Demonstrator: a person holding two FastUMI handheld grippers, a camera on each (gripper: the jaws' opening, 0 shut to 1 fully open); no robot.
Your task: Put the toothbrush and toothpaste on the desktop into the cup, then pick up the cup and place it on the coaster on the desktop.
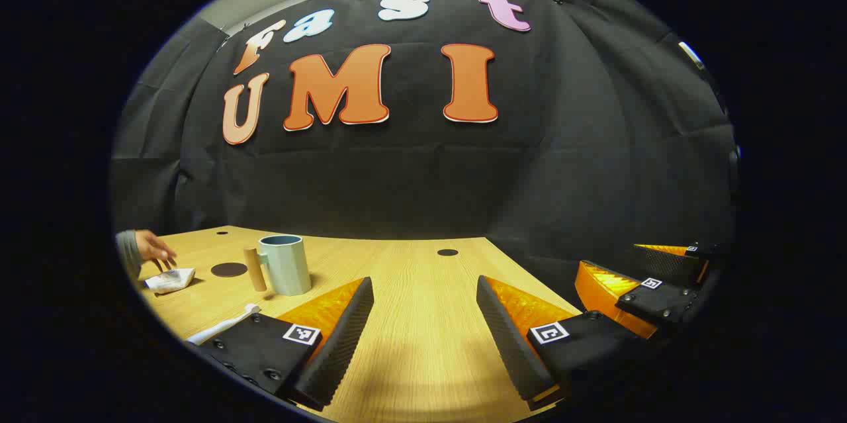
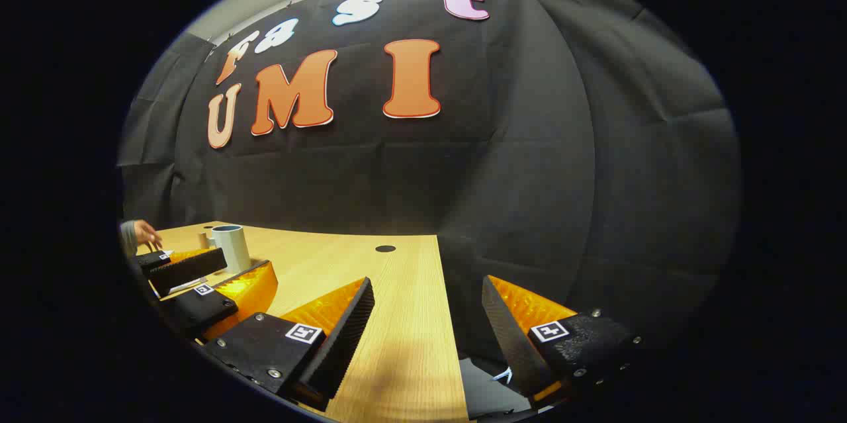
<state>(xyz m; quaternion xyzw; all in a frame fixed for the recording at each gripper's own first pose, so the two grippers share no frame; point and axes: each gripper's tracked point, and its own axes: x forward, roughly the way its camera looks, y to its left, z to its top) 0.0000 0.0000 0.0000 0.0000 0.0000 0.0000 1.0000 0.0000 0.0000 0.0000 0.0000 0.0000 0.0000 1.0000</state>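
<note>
— Where is the cup?
— On the table, far ahead and left of the left claw. Both claws, left and right, are wide open, holding nothing.
— The small things?
— Coaster and toothpaste lie left of the cup. The toothbrush lies nearer.

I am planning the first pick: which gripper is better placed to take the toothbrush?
Left, probably: the left gripper is open with the toothbrush beside its finger; the right gripper hangs farther, at the table's edge.

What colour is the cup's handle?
Light wood-brown, on a pale grey-green cup; clearest in the left gripper view.
</note>
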